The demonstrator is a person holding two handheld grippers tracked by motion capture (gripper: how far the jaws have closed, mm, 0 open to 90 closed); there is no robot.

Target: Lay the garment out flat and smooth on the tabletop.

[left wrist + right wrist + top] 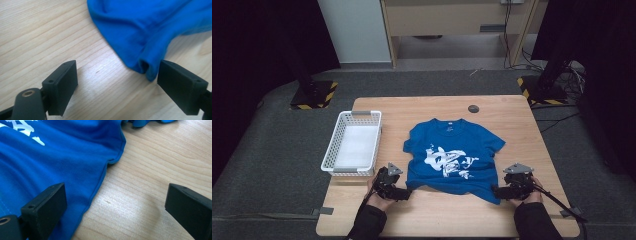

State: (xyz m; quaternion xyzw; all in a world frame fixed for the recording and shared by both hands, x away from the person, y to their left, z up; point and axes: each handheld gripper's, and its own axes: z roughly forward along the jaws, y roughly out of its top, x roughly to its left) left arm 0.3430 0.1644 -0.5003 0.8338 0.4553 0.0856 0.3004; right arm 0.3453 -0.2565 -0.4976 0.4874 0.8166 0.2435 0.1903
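The table [512, 120] held a blue shirt [452, 155] spread flat at its middle and a white basket [353, 142] to the left, while the left gripper [404, 192] and right gripper [497, 191] sat at the shirt's near corners, jaws spread, gripping nothing.

counts on and around the table
one blue t-shirt [454, 155], one white basket [353, 142], one wooden table [512, 117], one small dark disc [473, 108], two handheld grippers: left gripper [404, 192], right gripper [497, 191], and two striped stand bases [314, 95].
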